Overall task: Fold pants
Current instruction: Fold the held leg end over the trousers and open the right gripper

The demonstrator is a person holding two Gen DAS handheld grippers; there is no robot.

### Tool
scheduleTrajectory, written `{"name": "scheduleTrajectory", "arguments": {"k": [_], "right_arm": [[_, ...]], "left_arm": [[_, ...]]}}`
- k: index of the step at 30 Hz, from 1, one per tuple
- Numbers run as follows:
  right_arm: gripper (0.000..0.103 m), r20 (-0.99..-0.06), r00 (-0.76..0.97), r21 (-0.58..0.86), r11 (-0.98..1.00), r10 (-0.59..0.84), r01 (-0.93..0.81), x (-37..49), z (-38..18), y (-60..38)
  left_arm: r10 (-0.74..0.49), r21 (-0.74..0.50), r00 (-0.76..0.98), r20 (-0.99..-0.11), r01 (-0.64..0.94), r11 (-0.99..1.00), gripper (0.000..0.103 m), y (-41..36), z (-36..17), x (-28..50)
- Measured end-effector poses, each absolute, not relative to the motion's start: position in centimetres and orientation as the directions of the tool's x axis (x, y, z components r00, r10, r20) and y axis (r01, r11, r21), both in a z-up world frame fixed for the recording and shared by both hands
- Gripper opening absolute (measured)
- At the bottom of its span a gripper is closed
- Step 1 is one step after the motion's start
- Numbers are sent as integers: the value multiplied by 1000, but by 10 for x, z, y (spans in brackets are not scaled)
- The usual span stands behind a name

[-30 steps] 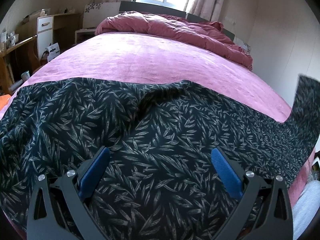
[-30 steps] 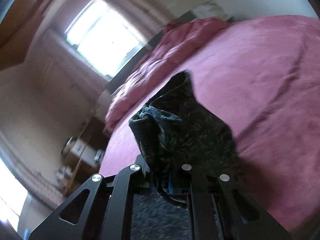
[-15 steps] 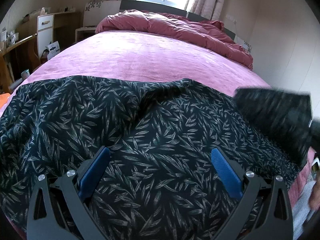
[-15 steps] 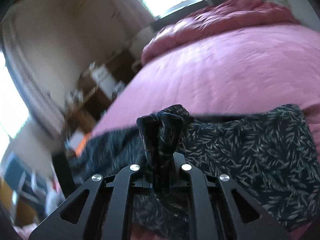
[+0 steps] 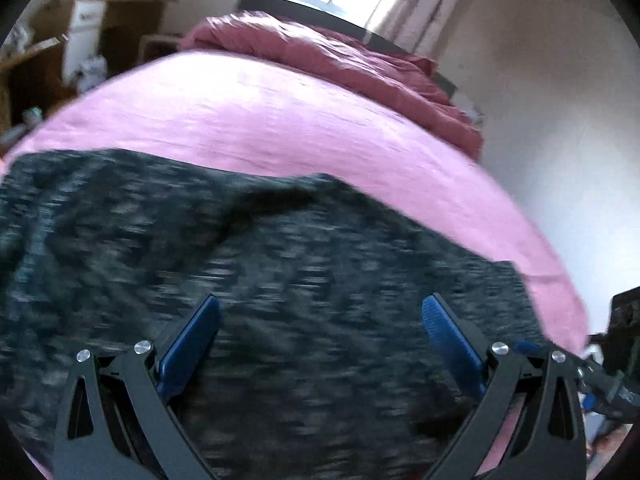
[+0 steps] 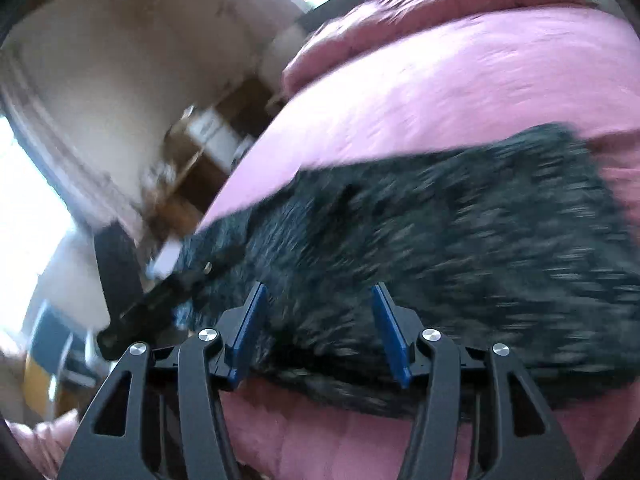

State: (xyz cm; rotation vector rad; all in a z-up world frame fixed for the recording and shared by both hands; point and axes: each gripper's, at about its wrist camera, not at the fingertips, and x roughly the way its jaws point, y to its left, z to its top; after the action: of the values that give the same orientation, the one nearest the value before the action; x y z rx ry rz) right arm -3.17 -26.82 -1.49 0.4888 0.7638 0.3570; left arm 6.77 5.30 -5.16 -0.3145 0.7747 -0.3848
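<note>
No text, label, brand, number or sign can be read in either view; both are motion-blurred.

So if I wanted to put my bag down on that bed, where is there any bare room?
The widest bare stretch of the pink sheet lies between the far edge of the dark patterned pants and the bunched red duvet at the head. The near end is crowded: the pants cover it, with the open left gripper and open right gripper over them.
</note>
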Motion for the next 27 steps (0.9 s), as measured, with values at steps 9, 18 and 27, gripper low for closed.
{"name": "scheduleTrajectory", "arguments": {"k": [9, 18, 27], "right_arm": [[36, -658, 720, 502, 841, 220, 203, -52, -25, -351], [28, -764, 632, 362, 898, 132, 250, -16, -36, -353], [26, -704, 700, 390, 889, 121, 239, -20, -28, -353]], "left_arm": [[-513, -433, 496, -701, 276, 858, 64, -24, -62, 105], [-553, -492, 498, -667, 263, 830, 12, -31, -63, 105], [-512, -425, 520, -684, 287, 858, 39, -45, -81, 85]]}}
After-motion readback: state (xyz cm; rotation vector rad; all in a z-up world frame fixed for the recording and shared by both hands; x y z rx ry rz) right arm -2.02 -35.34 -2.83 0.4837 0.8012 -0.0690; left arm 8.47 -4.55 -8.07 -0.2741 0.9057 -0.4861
